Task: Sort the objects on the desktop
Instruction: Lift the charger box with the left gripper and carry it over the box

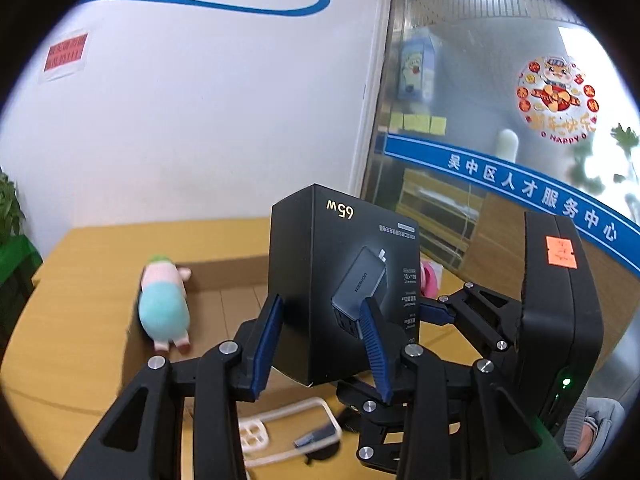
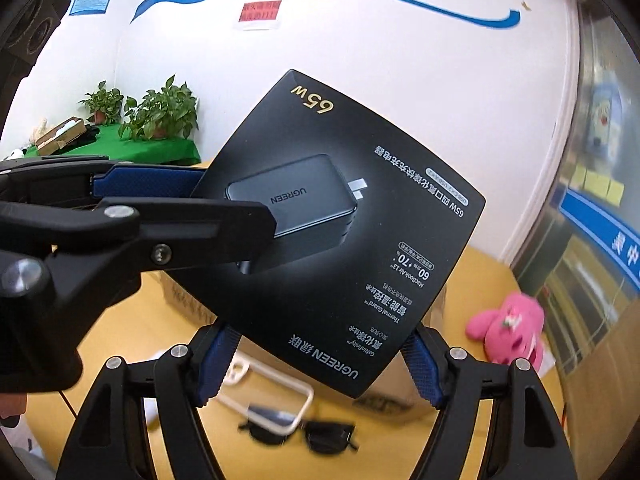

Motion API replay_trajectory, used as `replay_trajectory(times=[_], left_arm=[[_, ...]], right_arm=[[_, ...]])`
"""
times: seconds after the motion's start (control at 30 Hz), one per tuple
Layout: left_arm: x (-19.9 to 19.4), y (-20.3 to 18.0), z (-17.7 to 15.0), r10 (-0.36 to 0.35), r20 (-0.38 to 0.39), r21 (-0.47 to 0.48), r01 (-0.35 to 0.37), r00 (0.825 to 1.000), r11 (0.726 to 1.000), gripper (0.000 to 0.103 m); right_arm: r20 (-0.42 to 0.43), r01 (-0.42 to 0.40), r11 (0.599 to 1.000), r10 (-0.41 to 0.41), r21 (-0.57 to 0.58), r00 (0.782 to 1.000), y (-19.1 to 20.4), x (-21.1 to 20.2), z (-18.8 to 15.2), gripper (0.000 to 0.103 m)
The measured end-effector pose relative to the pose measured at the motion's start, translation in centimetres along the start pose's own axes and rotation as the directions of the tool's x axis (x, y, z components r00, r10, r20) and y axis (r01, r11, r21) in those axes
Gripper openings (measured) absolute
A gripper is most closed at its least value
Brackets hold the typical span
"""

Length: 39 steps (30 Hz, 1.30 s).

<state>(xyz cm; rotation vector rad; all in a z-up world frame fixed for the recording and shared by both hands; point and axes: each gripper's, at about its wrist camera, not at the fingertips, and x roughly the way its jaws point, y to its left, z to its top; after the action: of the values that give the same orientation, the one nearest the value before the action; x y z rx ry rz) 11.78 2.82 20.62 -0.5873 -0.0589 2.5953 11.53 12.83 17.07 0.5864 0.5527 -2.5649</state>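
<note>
While aloft above the desk (image 2: pixel 500 276): charger box (image 1: pixel 344 280) clamped between both left gripper (image 1: pixel 320 340) and right gripper (image 2: pixel 320 364).

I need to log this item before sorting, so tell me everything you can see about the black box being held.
The black box looks like matte cardboard, printed with a grey charger picture, gold "65W" and white "UGREEN" lettering, all upside down. It appears closed and undamaged. It is lifted clear of the table, tilted, and gripped from both sides: the right tongs clamp its lower edges and the left tongs pinch its faces.
</note>
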Motion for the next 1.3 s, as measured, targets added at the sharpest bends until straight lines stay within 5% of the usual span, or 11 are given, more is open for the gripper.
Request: replay_trajectory(times=[0.57,0.9,1.1,1.3], left_arm=[[9.1,6.0,6.9,0.001,0.026,0.002,-0.001,1.000,1.000,0.039],[18.1,10.9,7.1,0.032,-0.087,-0.057,-0.037,0.996,0.998,0.039],[24.6,14.2,4.9,0.041,-0.225,-0.129,-0.072,0.973,0.989,0.039],[31.0,16.7,1.3,0.041,-0.410,-0.196,-0.132,0.911,0.972,0.039]], right_arm=[[-0.008,0.004,0.999,-0.004,-0.045,1.000,-5.2,11.0,7.9,0.080],[-0.117,-0.082,0.996,0.079,-0.021,0.990,-7.4,22.3,8.3,0.080],[-0.238,-0.162,0.986,0.168,0.045,0.957,-7.4,30.3,5.6,0.080],[-0.369,-0.242,0.959,0.280,0.147,0.886,-7.3,37.4,1.3,0.080]])
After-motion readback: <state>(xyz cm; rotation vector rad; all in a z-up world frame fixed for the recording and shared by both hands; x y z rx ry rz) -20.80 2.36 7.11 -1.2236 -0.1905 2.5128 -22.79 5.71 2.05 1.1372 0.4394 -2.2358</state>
